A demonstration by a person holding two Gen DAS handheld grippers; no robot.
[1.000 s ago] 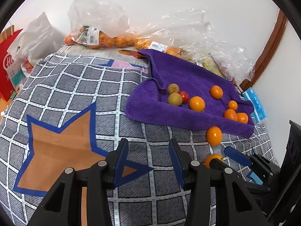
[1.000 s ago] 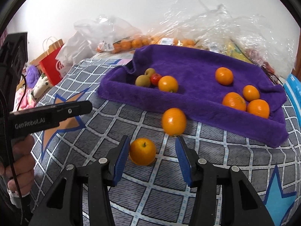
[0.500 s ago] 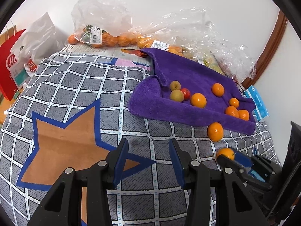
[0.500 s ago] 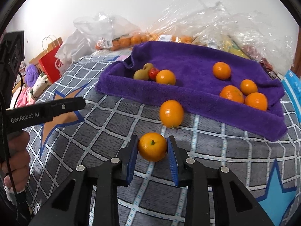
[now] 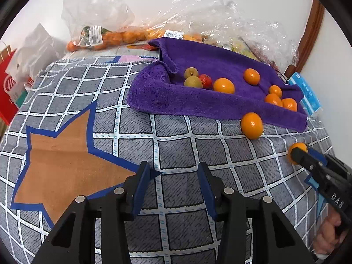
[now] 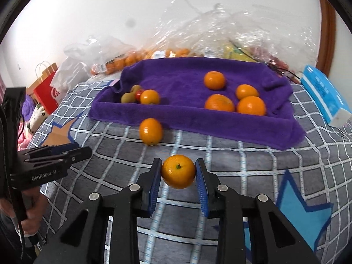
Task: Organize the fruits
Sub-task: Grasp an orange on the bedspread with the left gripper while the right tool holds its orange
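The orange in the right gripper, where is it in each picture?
Left wrist view: the held orange is at the far right edge, half hidden behind the right gripper's tip.
Right wrist view: the held orange is low in the middle, pinched between the two blue pads.
Shared landmark: the purple towel, with a loose orange just in front of its near edge.

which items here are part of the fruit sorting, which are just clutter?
In play:
- orange clamped in the right hand-held gripper
- loose orange on the checked cloth
- purple towel holding oranges, two green fruits and a red one

Lying about:
- bagged oranges by the wall
- red paper bag
- blue box
- left hand-held gripper, empty
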